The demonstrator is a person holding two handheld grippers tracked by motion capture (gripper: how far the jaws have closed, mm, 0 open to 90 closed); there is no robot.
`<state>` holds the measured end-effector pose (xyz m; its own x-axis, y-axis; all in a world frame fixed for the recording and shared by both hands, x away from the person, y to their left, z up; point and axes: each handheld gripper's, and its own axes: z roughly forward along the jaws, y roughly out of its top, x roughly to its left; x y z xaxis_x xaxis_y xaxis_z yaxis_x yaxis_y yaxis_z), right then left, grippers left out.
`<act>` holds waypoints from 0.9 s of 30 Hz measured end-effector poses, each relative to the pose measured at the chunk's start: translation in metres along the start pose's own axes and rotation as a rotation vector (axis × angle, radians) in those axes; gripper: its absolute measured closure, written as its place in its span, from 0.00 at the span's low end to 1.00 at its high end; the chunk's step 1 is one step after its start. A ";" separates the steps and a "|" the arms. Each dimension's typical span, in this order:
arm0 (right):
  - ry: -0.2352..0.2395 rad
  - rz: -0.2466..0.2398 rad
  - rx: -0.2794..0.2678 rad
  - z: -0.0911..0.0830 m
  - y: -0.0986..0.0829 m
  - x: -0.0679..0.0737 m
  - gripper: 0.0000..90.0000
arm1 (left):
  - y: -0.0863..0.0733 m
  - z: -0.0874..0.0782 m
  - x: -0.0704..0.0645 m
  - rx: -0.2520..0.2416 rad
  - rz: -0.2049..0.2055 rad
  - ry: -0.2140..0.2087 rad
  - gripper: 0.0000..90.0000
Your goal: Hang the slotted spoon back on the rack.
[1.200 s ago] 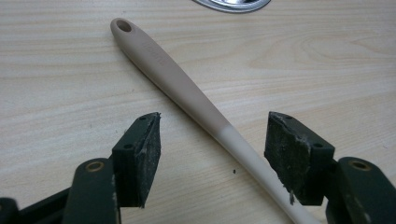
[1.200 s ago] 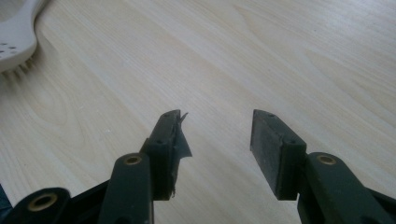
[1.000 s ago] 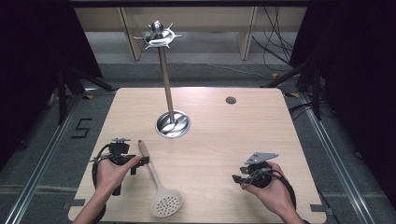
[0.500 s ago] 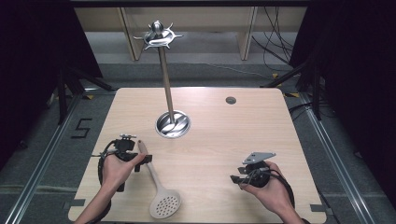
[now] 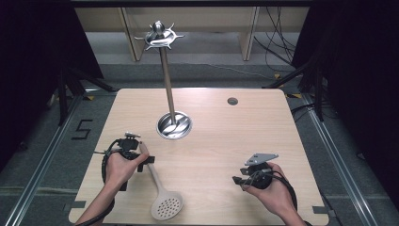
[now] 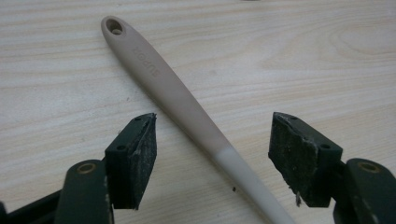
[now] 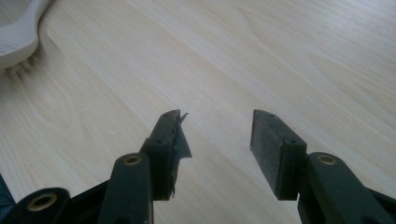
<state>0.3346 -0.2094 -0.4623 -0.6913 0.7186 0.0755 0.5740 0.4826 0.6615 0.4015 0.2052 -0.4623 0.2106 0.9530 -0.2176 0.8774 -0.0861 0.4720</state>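
Note:
A slotted spoon lies on the wooden table at the front left, its perforated head toward the front edge. In the left gripper view its tan handle, with a hanging hole at the end, runs diagonally on the table between my jaws. My left gripper is open and straddles the handle without touching it. My right gripper is open over bare wood at the front right, nothing between its jaws. The spoon's pale head shows at the top left of the right gripper view.
A metal utensil stand rises from a round base at the table's middle, with empty hooks at its top. A small dark grommet sits at the back right. Cables lie on the floor behind.
My left gripper has shifted slightly right and down so its open jaws now flank the spoon handle. The spoon and the right gripper have hardly moved.

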 end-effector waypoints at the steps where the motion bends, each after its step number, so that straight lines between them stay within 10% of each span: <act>1: 0.002 -0.004 0.003 0.000 0.000 0.000 0.60 | 0.001 0.000 0.000 0.001 -0.003 0.000 0.35; 27: 0.024 0.010 0.054 0.001 -0.002 0.001 0.58 | 0.014 0.023 -0.005 0.146 0.001 0.095 0.40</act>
<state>0.3336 -0.2093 -0.4641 -0.6954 0.7116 0.0998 0.6032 0.5026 0.6193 0.4230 0.1926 -0.4746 0.1764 0.9754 -0.1325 0.9319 -0.1221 0.3416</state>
